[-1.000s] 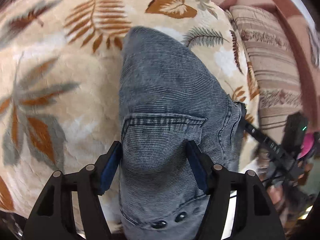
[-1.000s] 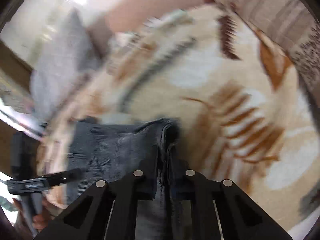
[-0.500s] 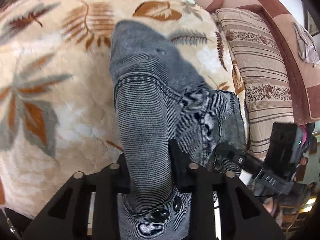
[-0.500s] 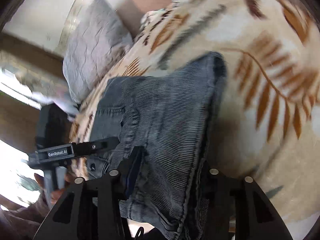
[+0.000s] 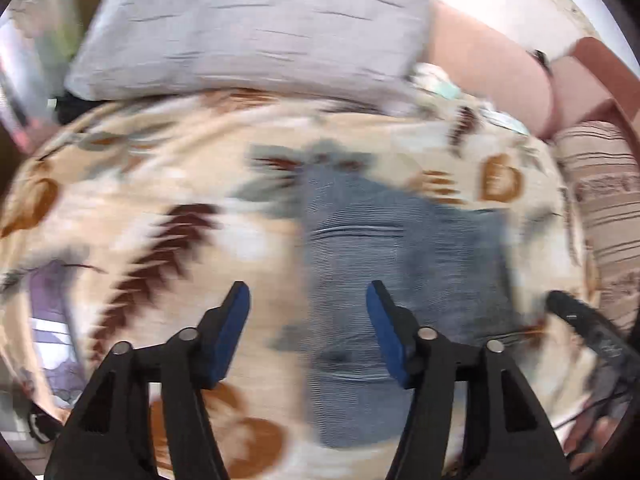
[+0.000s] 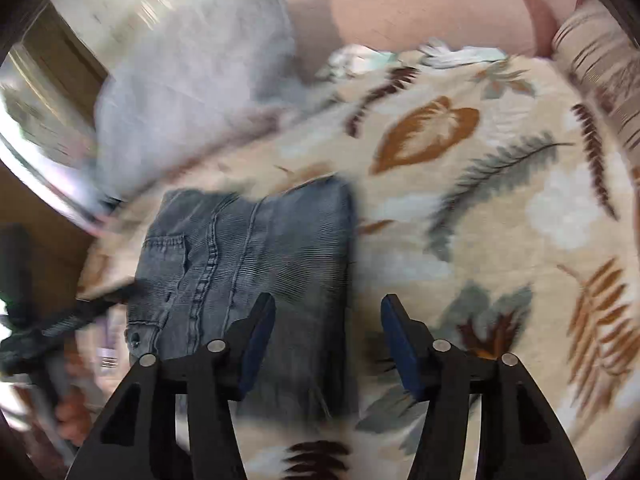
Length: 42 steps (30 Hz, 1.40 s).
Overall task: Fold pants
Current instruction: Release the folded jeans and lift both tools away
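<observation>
The grey-blue denim pants [image 5: 400, 280] lie folded into a compact rectangle on the leaf-patterned bedspread [image 5: 160, 208]. They also show in the right wrist view [image 6: 248, 264], with a pocket and buttons at their left side. My left gripper [image 5: 308, 308] is open and empty above the pants' left edge. My right gripper [image 6: 328, 320] is open and empty above the pants' right edge. The left wrist view is motion-blurred.
A grey pillow [image 5: 256, 28] lies at the head of the bed, also in the right wrist view [image 6: 192, 88]. A pink headboard [image 6: 432, 8] stands behind. A striped pillow [image 5: 608, 216] lies on the right. The other gripper shows at each view's edge [image 5: 584, 332].
Both grippers have opened and let go of the pants. Both have pulled back and up, and the folded pants now rest on the bedspread.
</observation>
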Available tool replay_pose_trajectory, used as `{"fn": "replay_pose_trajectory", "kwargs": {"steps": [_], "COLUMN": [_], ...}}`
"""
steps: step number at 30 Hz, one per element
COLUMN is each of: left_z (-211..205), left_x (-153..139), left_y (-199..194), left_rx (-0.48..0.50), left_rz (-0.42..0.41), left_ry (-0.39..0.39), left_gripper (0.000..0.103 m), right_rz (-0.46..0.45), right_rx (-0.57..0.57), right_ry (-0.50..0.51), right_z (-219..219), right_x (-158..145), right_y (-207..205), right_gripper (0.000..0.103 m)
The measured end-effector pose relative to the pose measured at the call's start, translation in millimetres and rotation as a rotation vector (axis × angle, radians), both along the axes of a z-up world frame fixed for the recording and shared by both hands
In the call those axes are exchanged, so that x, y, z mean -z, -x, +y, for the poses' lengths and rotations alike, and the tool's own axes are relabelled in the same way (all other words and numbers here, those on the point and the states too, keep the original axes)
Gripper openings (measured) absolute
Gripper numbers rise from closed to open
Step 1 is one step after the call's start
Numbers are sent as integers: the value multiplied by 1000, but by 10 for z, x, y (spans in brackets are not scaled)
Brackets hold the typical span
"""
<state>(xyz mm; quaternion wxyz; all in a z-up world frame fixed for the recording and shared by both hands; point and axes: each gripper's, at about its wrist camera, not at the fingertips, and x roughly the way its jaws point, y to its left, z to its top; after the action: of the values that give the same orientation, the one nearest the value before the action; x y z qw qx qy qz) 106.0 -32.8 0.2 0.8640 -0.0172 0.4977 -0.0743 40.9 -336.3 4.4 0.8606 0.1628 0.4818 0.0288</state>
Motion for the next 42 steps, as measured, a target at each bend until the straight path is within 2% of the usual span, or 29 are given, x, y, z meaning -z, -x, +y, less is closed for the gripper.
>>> {"fn": "replay_pose_trajectory", "kwargs": {"steps": [2,4,6,9,13,17,21,28,32,38,42], "left_z": [184,301,356,300,89,-97,-202,-331,-415,-451,-456], "left_x": [51,121,183,262,277,279,258,177,182,232,205], "left_y": [95,227,313,480,718,923,1057,1256,1333,1334,1352], "left_rx": [-45,-69,-75,-52,-5,53,67,106,151,154,165], "left_rz": [-57,-123,-142,-140,-177,-199,-166,-175,-154,-113,-121], "left_ry": [-22,-60,-79,-96,-195,-251,-232,-214,-200,-188,-155], "left_gripper": [71,75,80,80,80,80,80,80,80,80,80], "right_rz": [-2,5,12,28,-29,-54,-73,-107,-99,-76,-65], "right_rx": [2,11,4,-25,-23,-16,-18,-14,-4,10,18], "right_ry": [40,116,168,215,337,430,414,453,432,413,405], "right_z": [95,177,263,293,375,369,294,243,187,125,108], "right_x": [27,41,46,88,-9,-86,-149,-219,-190,-116,-86], "right_y": [57,115,223,375,672,843,990,1197,1265,1310,1306], "right_gripper": [80,90,91,100,102,102,102,103,103,103,103]}}
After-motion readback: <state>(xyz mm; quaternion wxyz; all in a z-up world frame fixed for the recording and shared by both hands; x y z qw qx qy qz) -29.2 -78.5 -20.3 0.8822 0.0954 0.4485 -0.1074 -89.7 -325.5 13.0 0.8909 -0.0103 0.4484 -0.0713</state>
